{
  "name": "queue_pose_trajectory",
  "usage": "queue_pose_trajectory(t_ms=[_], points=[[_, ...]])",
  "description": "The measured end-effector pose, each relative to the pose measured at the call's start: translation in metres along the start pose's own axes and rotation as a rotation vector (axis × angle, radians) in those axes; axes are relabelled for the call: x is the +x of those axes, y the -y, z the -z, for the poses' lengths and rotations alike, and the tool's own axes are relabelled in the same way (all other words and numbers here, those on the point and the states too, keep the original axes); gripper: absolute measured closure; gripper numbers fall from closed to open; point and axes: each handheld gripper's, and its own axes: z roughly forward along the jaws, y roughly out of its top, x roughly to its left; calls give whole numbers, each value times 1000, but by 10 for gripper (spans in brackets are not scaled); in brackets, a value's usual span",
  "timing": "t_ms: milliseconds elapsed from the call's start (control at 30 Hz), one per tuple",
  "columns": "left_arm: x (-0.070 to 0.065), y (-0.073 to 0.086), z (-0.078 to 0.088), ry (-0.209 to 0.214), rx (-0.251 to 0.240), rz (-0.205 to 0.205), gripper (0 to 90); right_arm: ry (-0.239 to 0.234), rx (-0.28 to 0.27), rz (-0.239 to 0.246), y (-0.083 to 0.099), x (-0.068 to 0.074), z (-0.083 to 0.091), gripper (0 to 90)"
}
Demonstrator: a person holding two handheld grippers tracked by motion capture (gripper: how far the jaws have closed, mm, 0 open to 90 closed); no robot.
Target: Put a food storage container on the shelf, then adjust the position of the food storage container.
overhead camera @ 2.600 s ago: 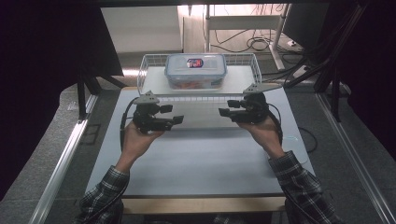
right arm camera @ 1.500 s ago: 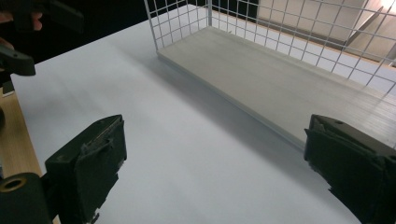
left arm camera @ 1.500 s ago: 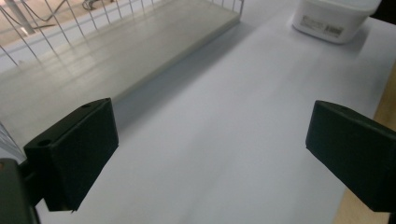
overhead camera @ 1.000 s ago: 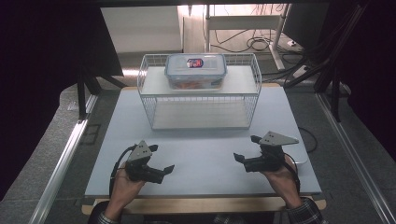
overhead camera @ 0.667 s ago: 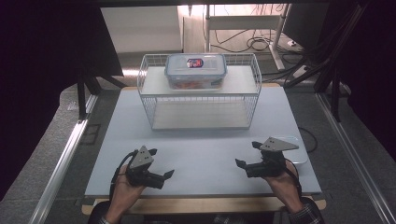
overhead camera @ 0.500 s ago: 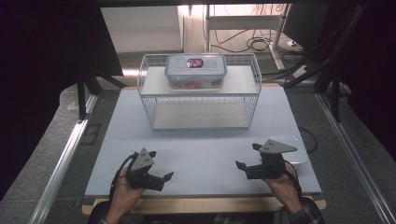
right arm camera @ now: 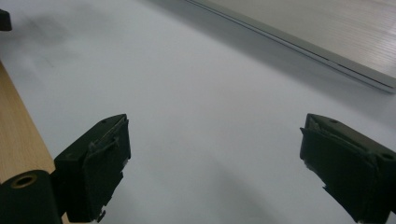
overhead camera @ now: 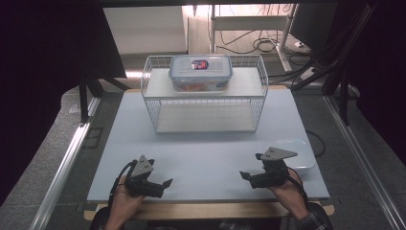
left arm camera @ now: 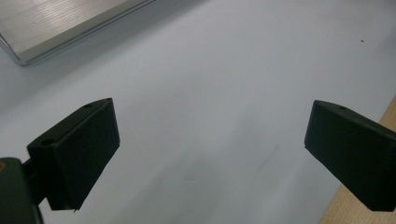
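White tabletop [overhead camera: 206, 153] carries both tongs, left tongs [overhead camera: 165, 184] and right tongs [overhead camera: 243, 175], spread wide, empty; the lidded box [overhead camera: 200, 72] should be approached level.

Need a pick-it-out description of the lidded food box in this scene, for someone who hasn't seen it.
Start at the white wire shelf rack standing at the far middle of the pale grey table. On its top shelf sits a clear rectangular plastic food box with a blue-rimmed lid. Unlike the flat white empty tray beside the right gripper, it is lidded, red-labelled and has orange contents.
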Motion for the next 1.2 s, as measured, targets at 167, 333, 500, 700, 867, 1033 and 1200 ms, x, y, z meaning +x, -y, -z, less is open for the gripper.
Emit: queue_pose_trajectory(t_ms=[167, 333, 500, 700, 867, 1033, 1200], points=[[0, 0, -1, 19, 7, 12, 30, 6, -9, -44, -4, -4, 4, 43], [0, 0, -1, 22, 5, 16, 31, 19, -43, -77, -10, -7, 13, 26], [1, 0, -1, 24, 3, 19, 32, 101, -29, -70, -10, -20, 25, 82], [1, 1, -1, 26, 9, 22, 34, 244, -21, -154, -1, -53, 47, 364], [2, 1, -2, 27, 11, 23, 36, 247, -20, -218, 8, -75, 59, 568], [2, 1, -2, 28, 13, 24, 38, 289, -6, -219, 14, -87, 71, 775], [2, 1, -2, 25, 11, 22, 40, 310, 11, -229, 19, -95, 75, 869]])
